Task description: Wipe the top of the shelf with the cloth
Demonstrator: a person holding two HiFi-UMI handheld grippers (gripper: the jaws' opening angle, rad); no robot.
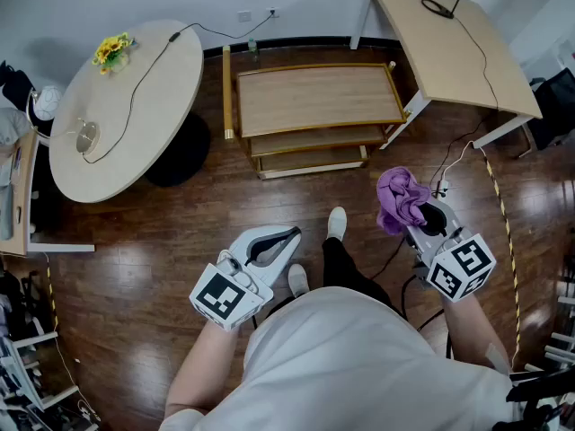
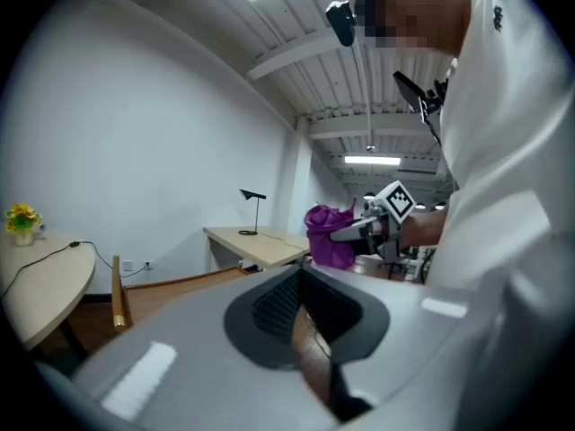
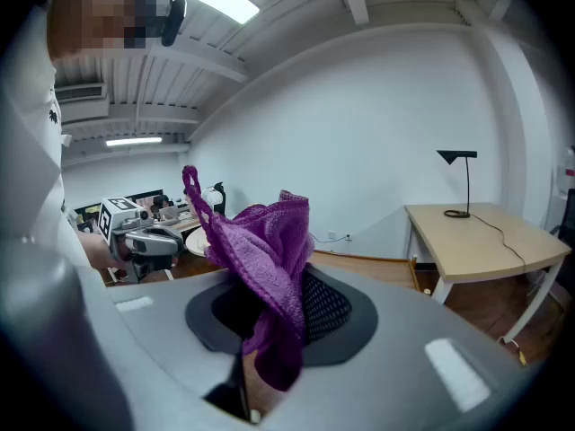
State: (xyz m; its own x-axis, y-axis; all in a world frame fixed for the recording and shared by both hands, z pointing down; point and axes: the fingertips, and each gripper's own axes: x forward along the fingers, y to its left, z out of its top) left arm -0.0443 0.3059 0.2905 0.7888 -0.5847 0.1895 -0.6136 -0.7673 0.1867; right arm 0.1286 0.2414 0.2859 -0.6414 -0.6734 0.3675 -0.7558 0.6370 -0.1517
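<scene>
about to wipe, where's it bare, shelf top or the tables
The shelf top is bare rim to rim. The round table left of it carries flowers and a cable; the desk right of it has a lamp base and cord.

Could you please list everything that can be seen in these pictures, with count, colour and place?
shelf: one, light wood, ahead by the wall
round table: one, pale, left of the shelf
flowers: one bunch, yellow, on the round table
cable: one, black, across the round table
desk: one, light wood, right of the shelf
lamp: one, black, on the desk
cloth: one, purple, in the right tongs
shoes: two, white, on the floor
left tongs: shut, empty
right tongs: shut on the cloth
</scene>
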